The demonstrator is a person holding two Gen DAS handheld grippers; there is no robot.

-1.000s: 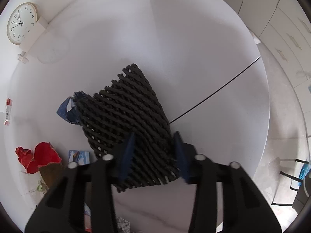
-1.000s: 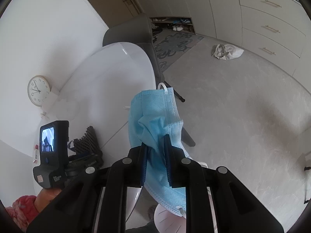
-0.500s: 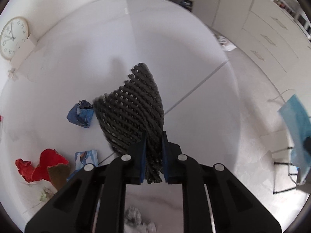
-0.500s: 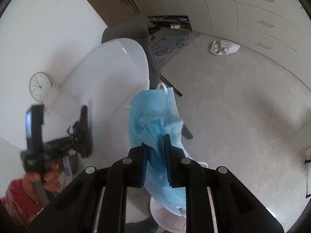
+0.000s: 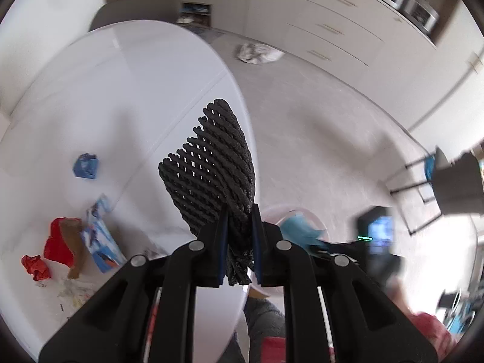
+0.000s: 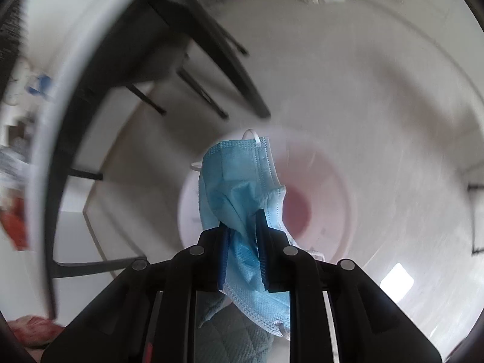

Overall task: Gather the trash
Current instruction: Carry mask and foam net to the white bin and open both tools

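My left gripper (image 5: 239, 211) is shut on a black foam net sleeve (image 5: 211, 160) and holds it in the air over the white table's edge (image 5: 242, 96). Beyond and below it, a white bin (image 5: 314, 220) on the floor shows blue mask material inside its rim. My right gripper (image 6: 243, 214) is shut on a blue face mask (image 6: 239, 175), which hangs just above the mouth of the white bin (image 6: 329, 199) with a reddish bottom. The other hand-held gripper's screen (image 5: 378, 236) appears blurred at the right of the left wrist view.
On the table lie red crumpled paper (image 5: 57, 242), a blue-white carton (image 5: 101, 236), a blue wrapper (image 5: 86, 166) and pale scraps (image 5: 69, 290). A dark chair (image 6: 187, 48) stands by the table. A white bag (image 5: 257, 53) lies on the floor near cabinets (image 5: 348, 30).
The left gripper closed on the net sleeve, lifted it off the table and carried it to the table's edge. The right gripper dropped with the mask to just above the bin.
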